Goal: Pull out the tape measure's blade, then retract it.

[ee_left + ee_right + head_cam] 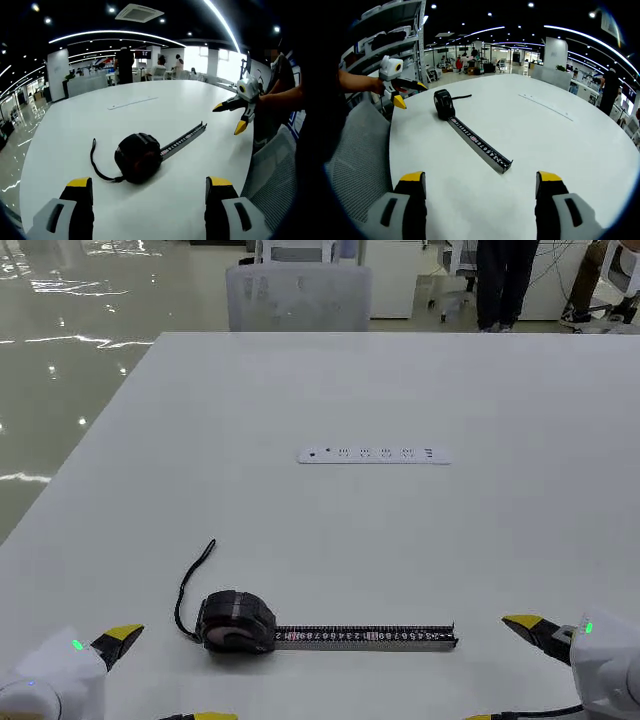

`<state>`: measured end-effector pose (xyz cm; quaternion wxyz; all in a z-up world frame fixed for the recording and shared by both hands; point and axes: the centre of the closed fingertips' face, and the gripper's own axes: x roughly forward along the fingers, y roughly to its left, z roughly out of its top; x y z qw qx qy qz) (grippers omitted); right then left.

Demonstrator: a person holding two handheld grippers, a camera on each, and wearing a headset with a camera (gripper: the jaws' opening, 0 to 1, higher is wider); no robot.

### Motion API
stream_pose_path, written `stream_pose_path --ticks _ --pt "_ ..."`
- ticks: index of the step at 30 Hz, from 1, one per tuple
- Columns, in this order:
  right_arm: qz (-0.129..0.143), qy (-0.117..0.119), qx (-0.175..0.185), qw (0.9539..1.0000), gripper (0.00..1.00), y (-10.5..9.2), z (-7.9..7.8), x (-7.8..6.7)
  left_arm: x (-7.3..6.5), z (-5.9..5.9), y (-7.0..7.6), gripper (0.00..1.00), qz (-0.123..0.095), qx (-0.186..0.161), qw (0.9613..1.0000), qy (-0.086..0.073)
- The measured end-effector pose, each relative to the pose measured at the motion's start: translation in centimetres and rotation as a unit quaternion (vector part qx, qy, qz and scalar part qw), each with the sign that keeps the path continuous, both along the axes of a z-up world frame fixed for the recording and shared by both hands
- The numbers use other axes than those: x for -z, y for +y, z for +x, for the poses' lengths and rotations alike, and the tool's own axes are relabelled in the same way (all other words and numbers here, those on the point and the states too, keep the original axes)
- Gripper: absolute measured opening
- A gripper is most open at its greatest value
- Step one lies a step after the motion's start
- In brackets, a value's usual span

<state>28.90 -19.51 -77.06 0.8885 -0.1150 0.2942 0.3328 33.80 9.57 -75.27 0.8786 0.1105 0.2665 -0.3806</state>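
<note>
A black tape measure [237, 621] lies on the white table [400, 540] near the front edge, its blade [365, 636] drawn out flat to the right and its wrist strap [190, 580] curling off to the left. My left gripper [165, 675] stands open just left of and nearer than the case, which sits a short way ahead of its jaws [139, 157]. My right gripper [500, 670] is open to the right of the blade's end hook [502, 165], not touching it. Neither gripper holds anything.
A white power strip [373, 454] lies flat near the table's middle. Beyond the far edge a grey mesh chair [298, 298] stands, and a person's legs [505, 280] show further back. The table's left edge [60, 480] runs diagonally.
</note>
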Motion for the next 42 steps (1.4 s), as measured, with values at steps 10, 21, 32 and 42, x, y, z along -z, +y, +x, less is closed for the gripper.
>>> stream_pose_path --ticks 10,21,32,42 --pt "0.009 -0.010 0.045 0.9989 0.97 1.8 -1.8 -1.0 -0.5 -2.1 -0.7 1.00 -0.016 -0.020 0.9997 -0.001" --pt "0.039 -0.023 0.085 0.9953 0.97 3.1 -2.0 -1.7 -1.0 -2.5 -1.7 1.00 -0.024 -0.037 0.9990 -0.009" --pt "0.045 -0.031 0.097 0.9938 0.96 3.8 -1.7 -2.2 -1.4 -2.1 -2.0 1.00 -0.037 -0.089 0.9953 -0.009" --pt "0.043 -0.029 0.097 0.9939 0.95 4.1 -1.8 -2.0 -1.6 -1.8 -1.8 1.00 -0.041 -0.097 0.9943 -0.013"
